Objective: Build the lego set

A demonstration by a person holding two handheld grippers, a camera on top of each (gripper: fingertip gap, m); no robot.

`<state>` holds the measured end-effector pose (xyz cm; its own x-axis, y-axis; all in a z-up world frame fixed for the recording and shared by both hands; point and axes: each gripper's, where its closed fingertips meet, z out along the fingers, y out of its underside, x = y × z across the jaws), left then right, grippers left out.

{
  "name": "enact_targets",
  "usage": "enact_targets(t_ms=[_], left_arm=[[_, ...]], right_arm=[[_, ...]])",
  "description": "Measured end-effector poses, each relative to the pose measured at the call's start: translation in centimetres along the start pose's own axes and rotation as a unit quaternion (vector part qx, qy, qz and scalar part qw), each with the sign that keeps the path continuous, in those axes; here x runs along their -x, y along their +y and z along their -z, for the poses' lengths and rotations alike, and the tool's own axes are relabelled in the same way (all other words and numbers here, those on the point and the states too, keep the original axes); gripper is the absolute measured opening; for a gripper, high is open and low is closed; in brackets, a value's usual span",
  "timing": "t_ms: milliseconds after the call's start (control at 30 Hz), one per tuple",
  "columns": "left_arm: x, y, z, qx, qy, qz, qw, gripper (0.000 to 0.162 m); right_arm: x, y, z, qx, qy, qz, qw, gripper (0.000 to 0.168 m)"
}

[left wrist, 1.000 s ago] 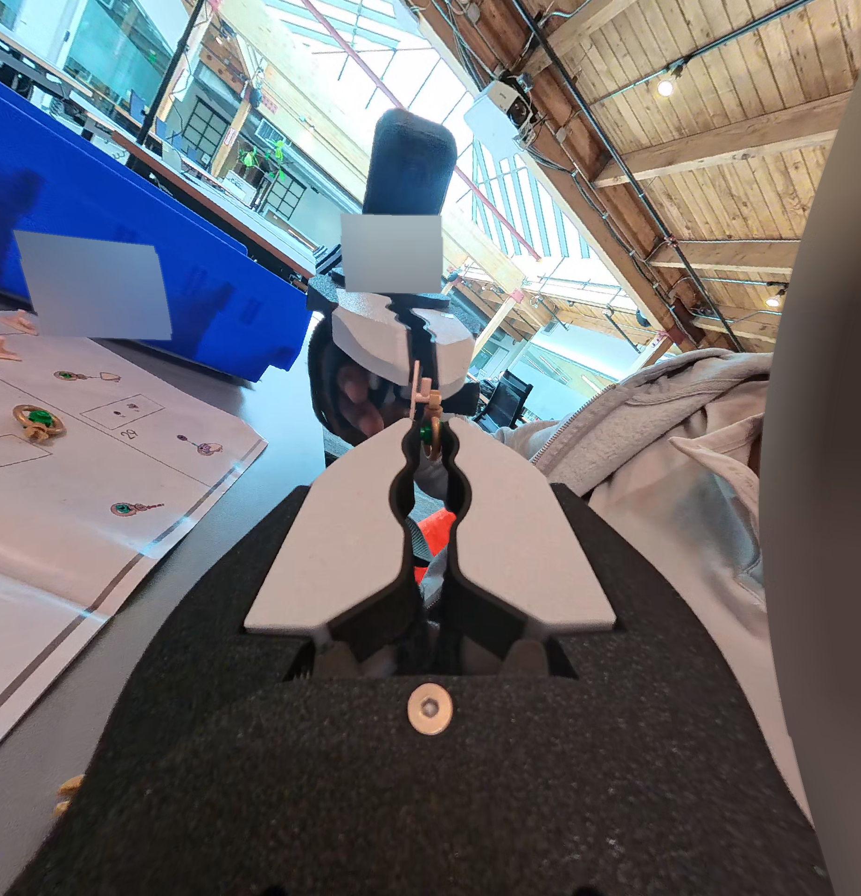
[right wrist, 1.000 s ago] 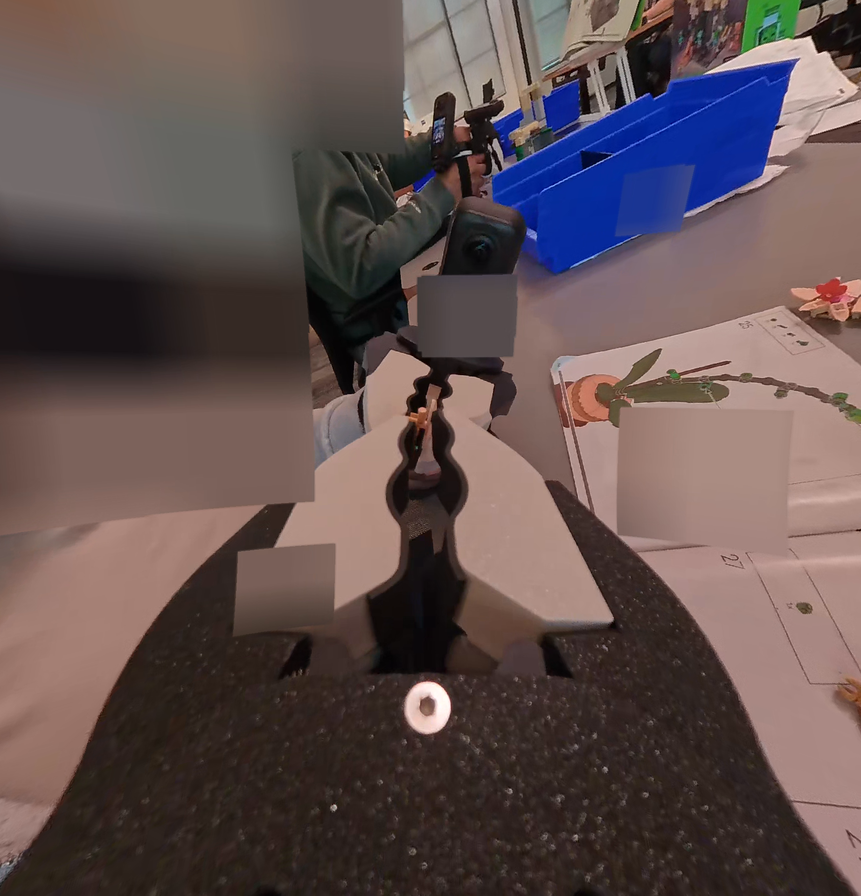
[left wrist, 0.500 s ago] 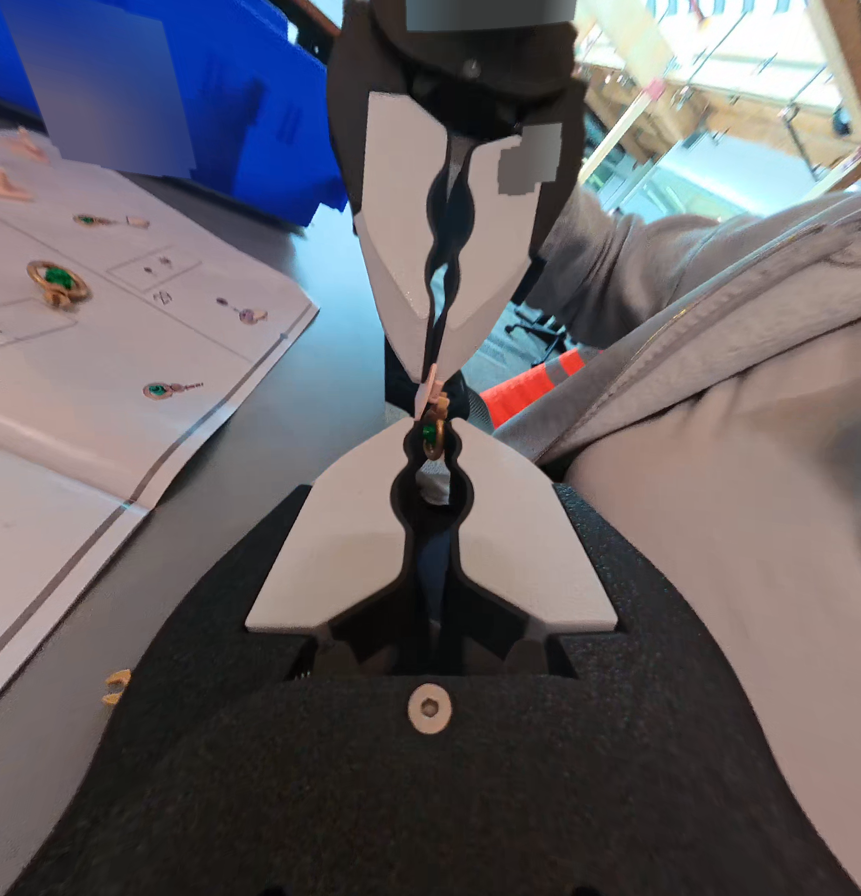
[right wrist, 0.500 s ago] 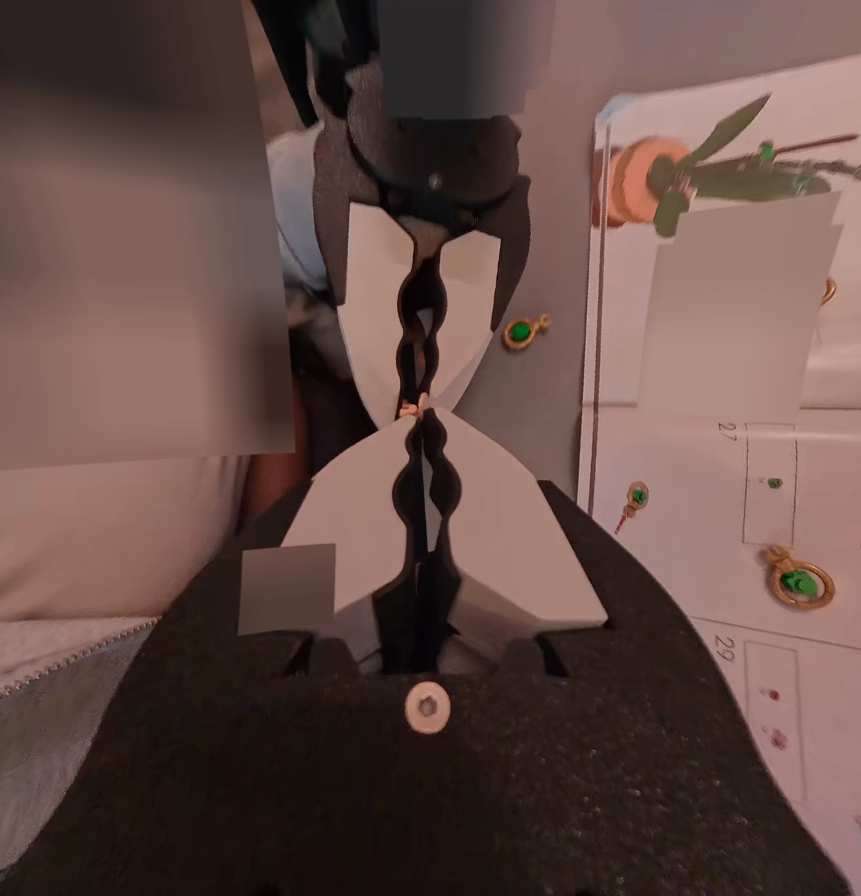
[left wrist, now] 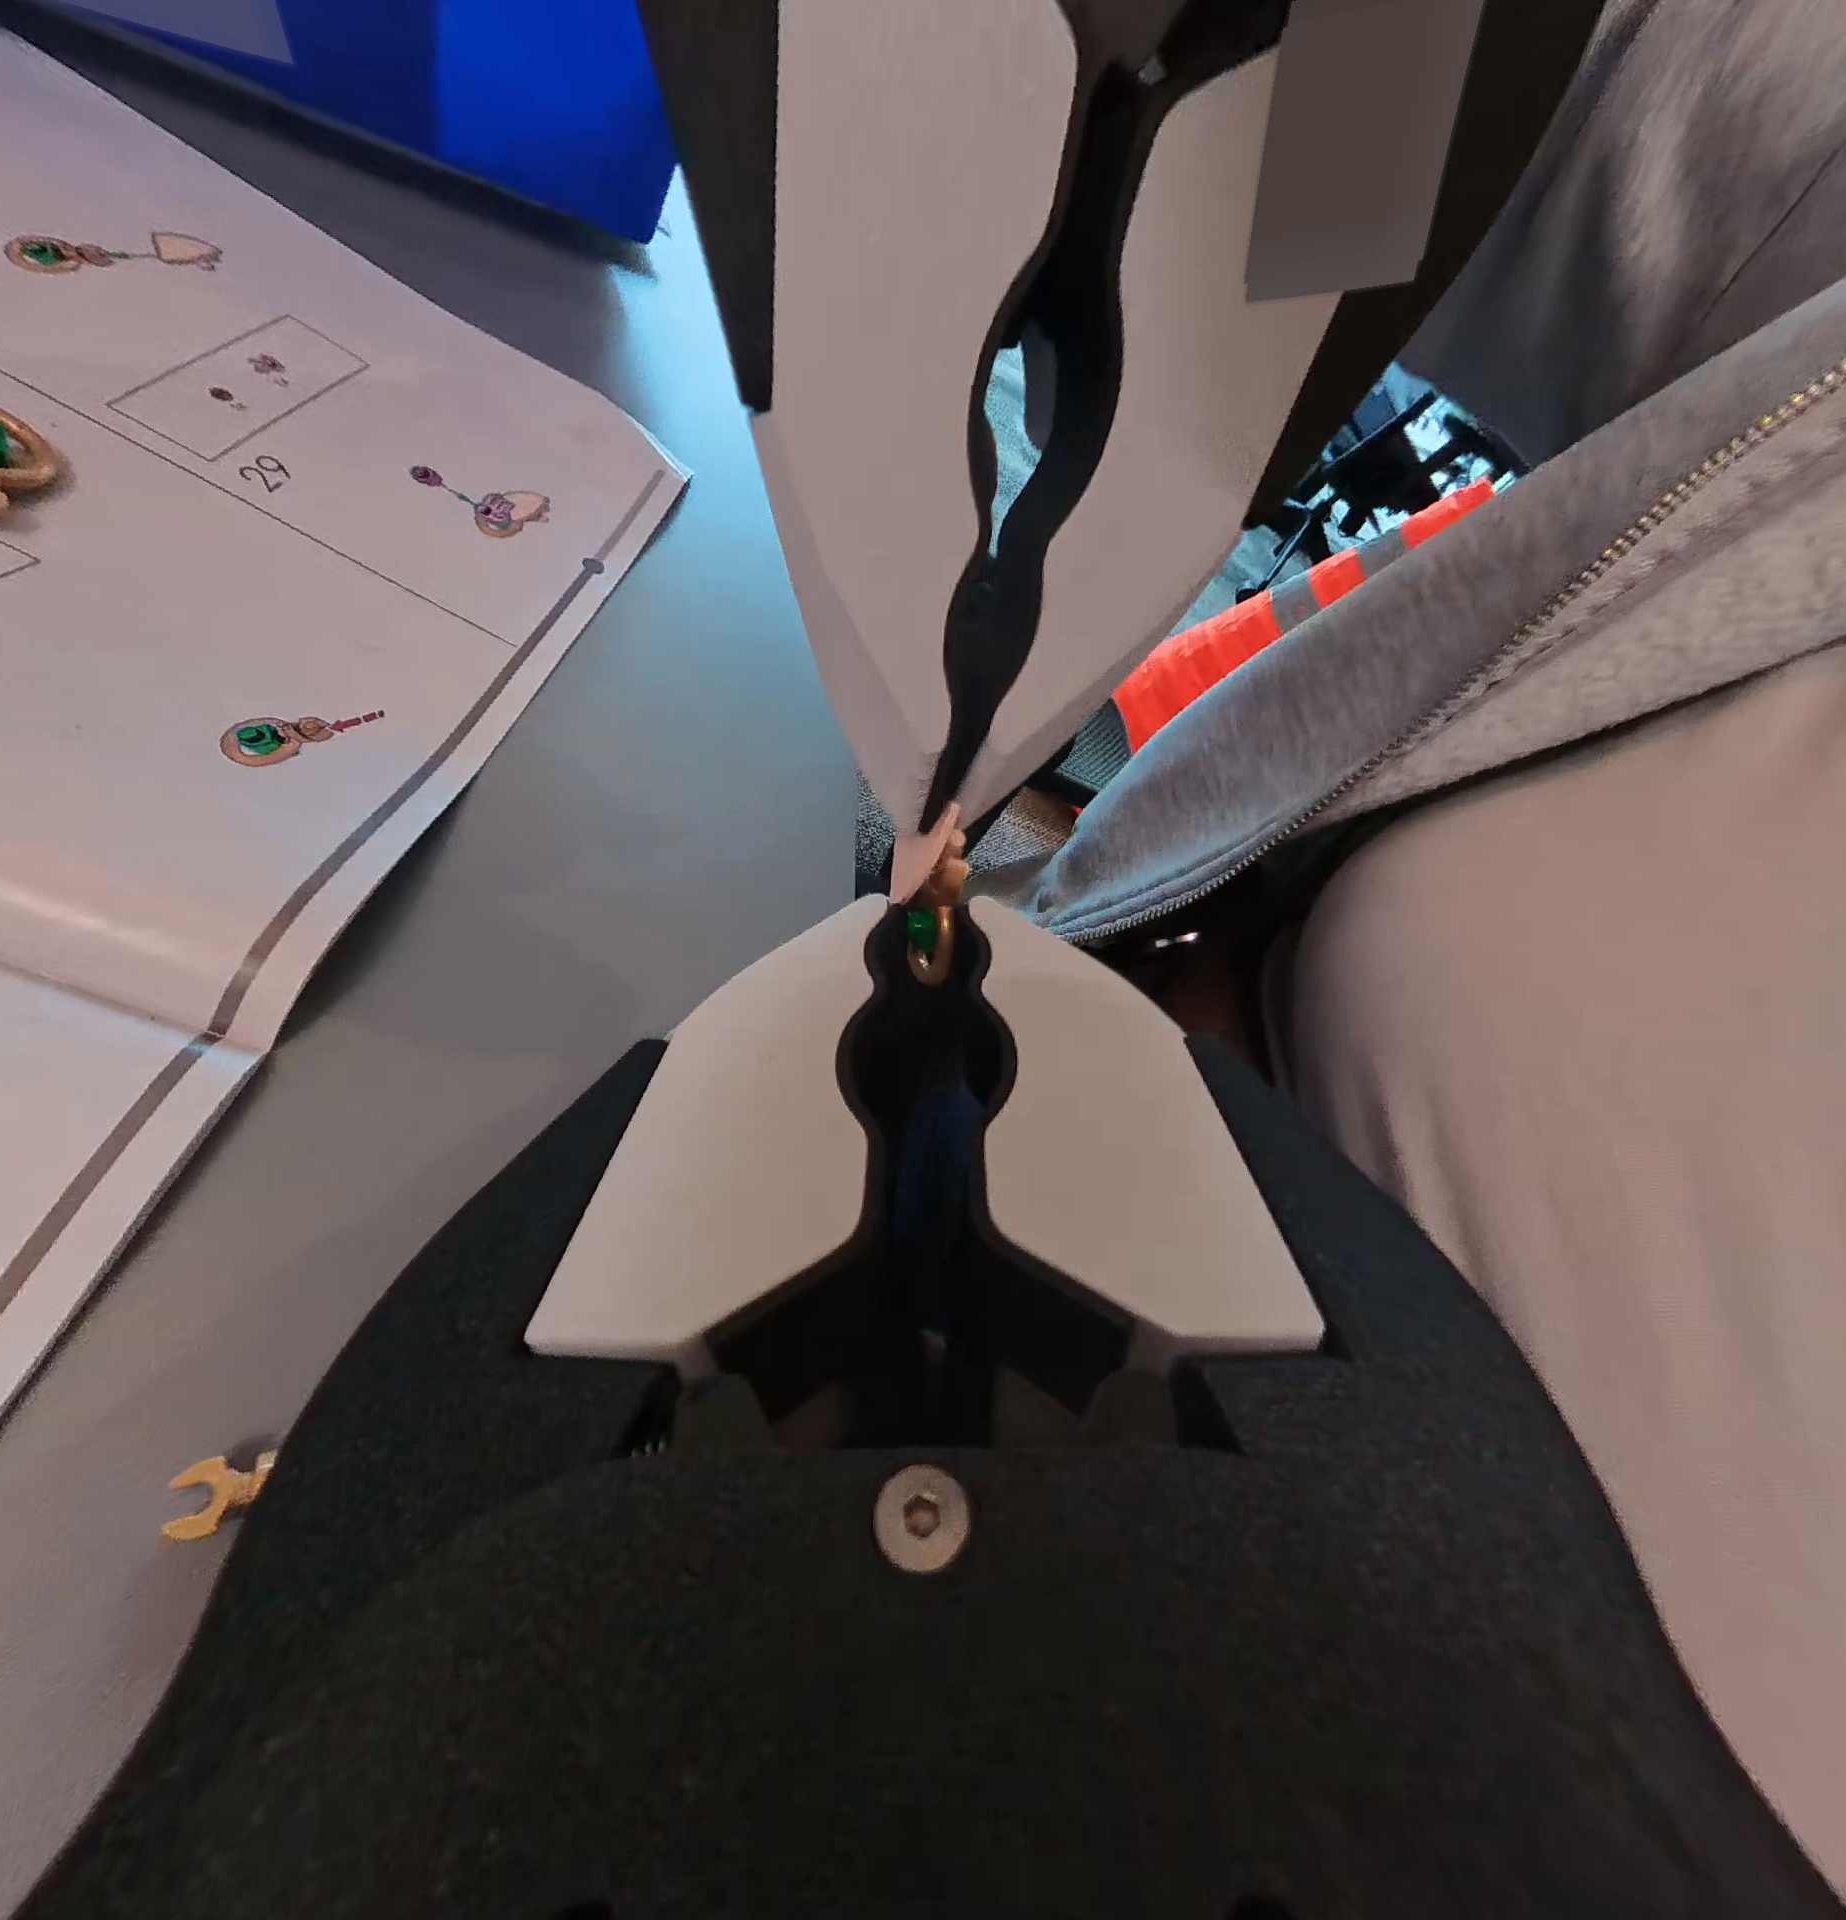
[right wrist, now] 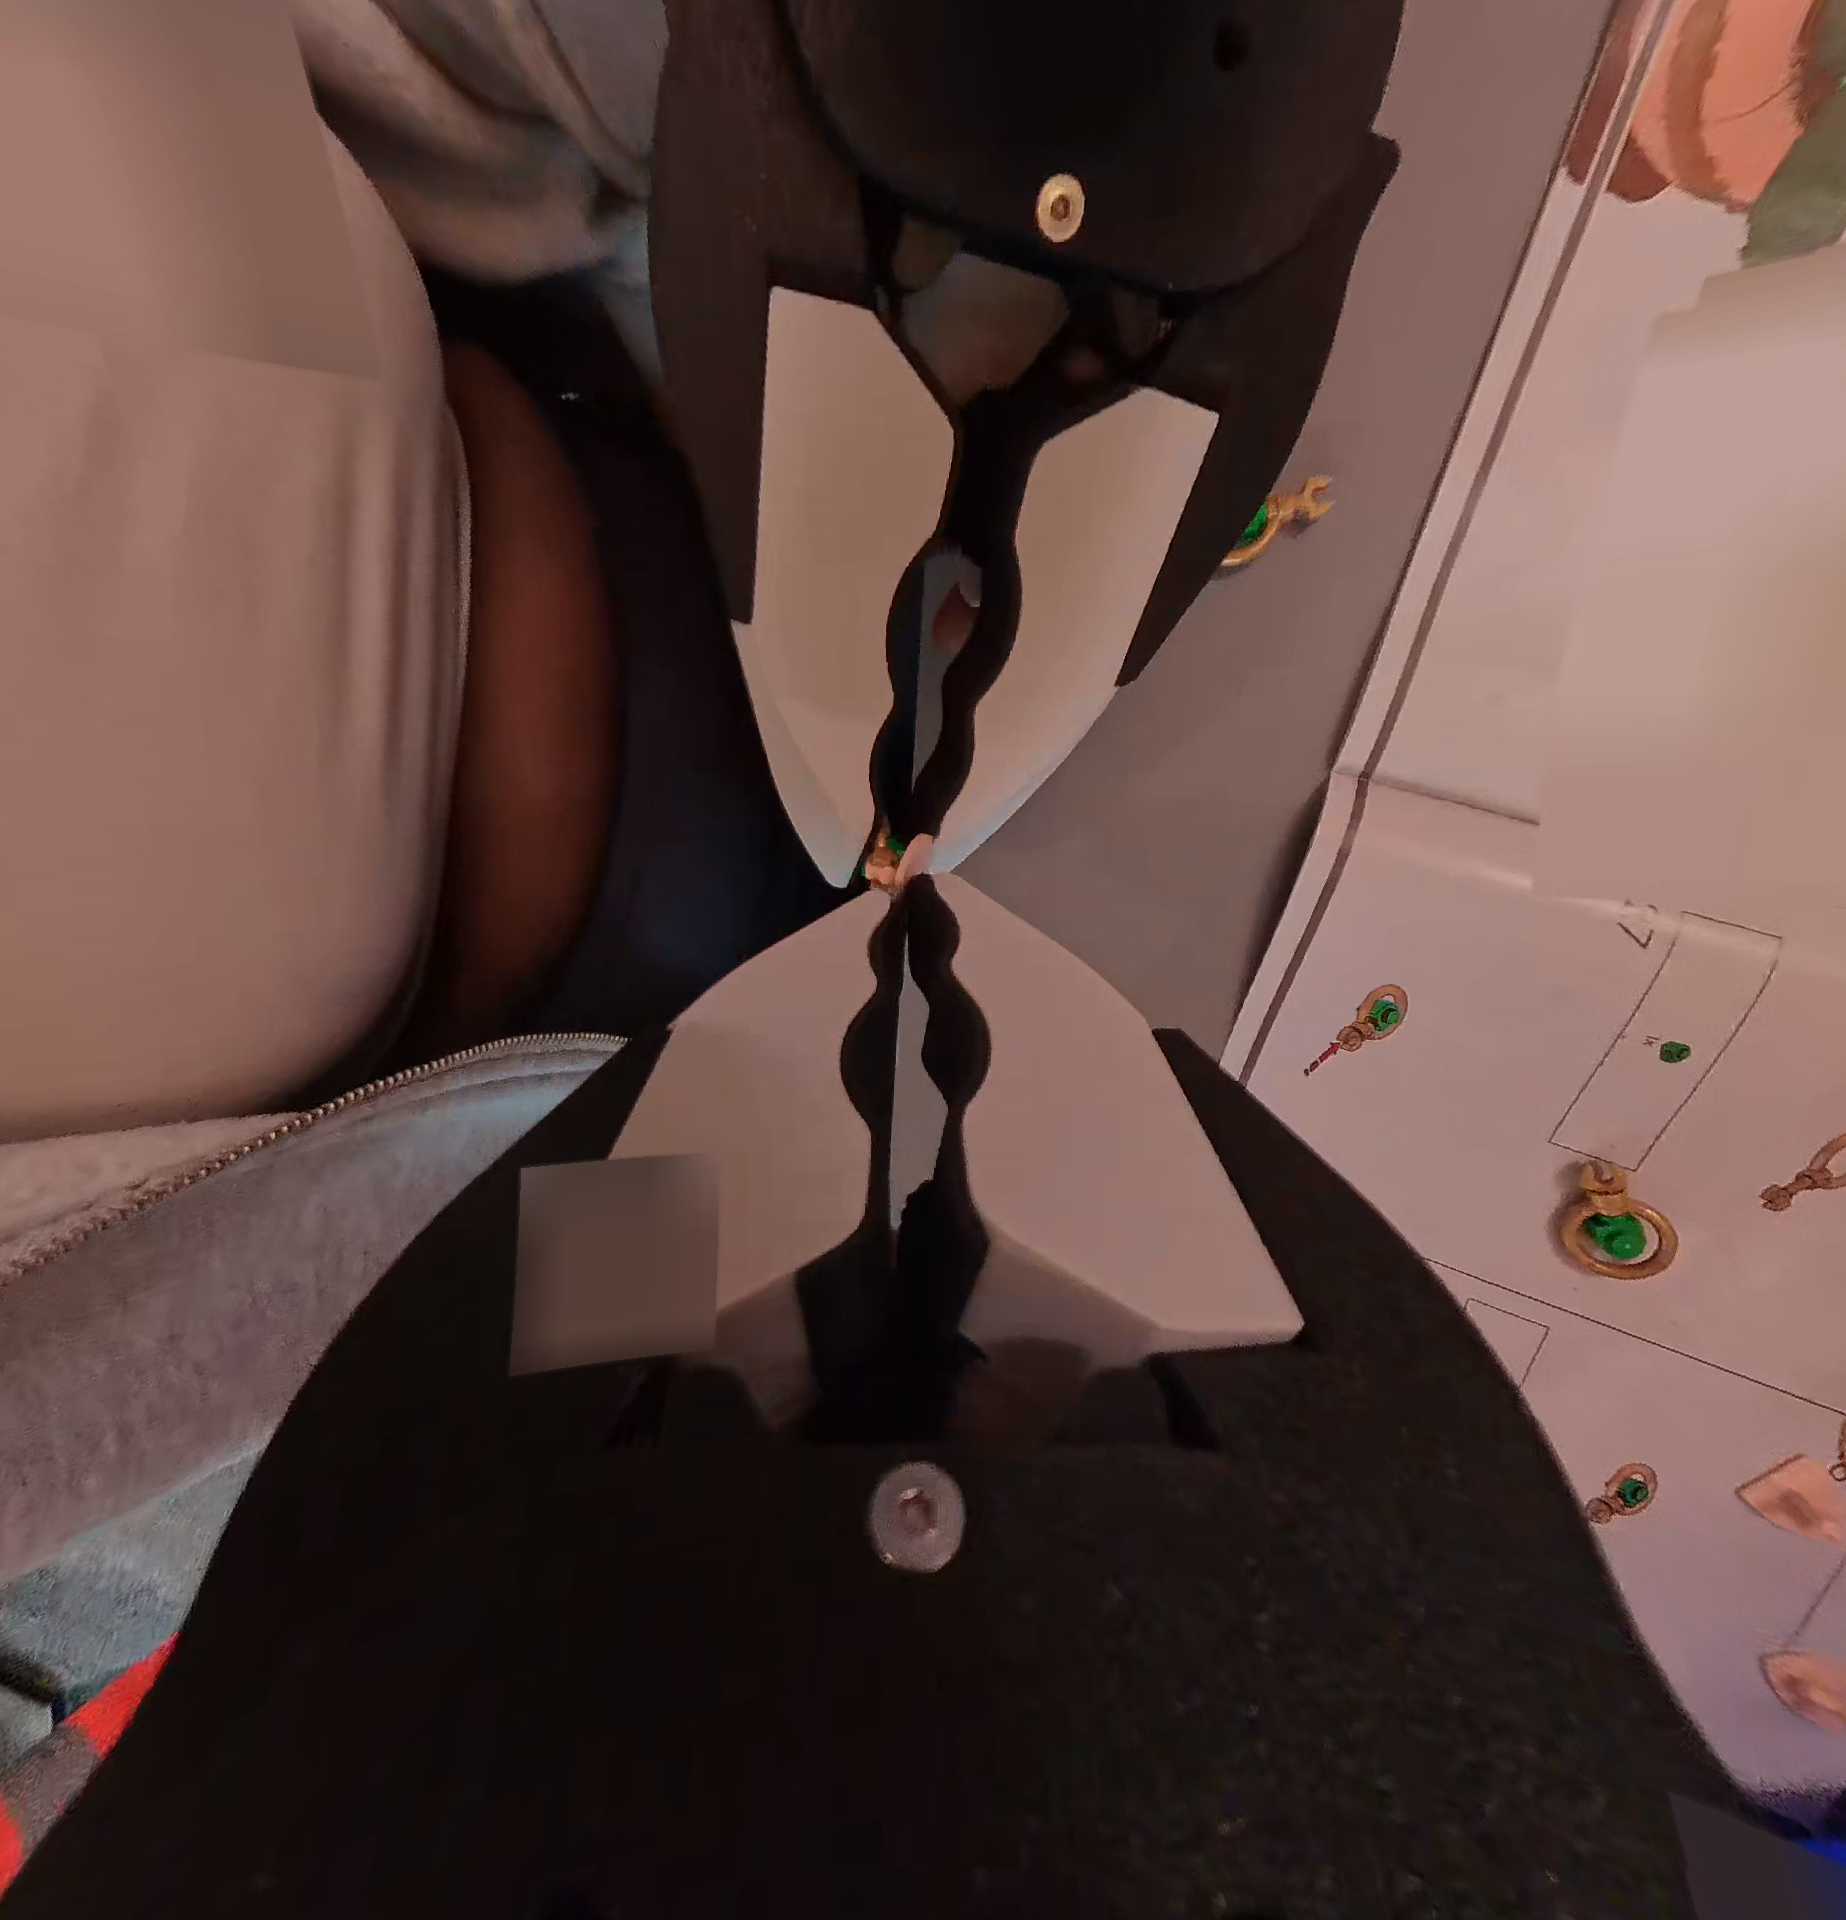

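Right now I have the left hand-held gripper point(left wrist: 927, 914) clenched on a gold ring piece with a green stud point(left wrist: 924, 940), lifted off the worktop point(left wrist: 586, 883). My right hand-held gripper point(right wrist: 903, 883) meets it tip to tip, pinching a pale pink petal piece point(right wrist: 917, 854) that touches the ring's stem. To seat it well, I would keep both tips in line and press straight along the stem, gently, so nothing twists out. Below lie the instruction sheet point(left wrist: 223, 623), a loose gold clip point(left wrist: 207, 1493) and a spare ring assembly point(right wrist: 1615, 1231).
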<state>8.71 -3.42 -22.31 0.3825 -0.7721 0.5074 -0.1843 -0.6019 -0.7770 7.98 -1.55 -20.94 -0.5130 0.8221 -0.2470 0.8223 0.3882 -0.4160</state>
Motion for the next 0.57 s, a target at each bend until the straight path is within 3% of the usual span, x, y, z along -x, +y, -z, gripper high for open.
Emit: enact_targets(t_ms=[133,333,400,467,567], left_arm=[[-0.3,0.0,0.1,-0.003,0.010,-0.008,1.000,0.008],[-1.0,-0.7,0.6,-0.026,0.047,-0.008,0.999,0.012],[-0.6,-0.9,1.2,-0.032,0.035,-0.015,0.999,0.021],[0.2,-1.4,1.9,-0.050,0.005,-0.035,0.998,0.042],[0.3,-3.2,2.4,-0.120,-0.033,-0.097,0.988,0.050]], right_arm=[[0.2,0.2,0.1,0.002,-0.021,-0.012,1.000,0.000],[0.7,-0.3,0.8,-0.092,-0.054,-0.058,0.993,0.000],[0.4,-0.5,1.4,-0.136,-0.056,-0.081,0.986,0.000],[0.1,-0.8,2.0,-0.185,-0.061,-0.117,0.974,0.000],[-0.7,-0.4,2.0,-0.229,-0.068,-0.184,0.954,0.000]])
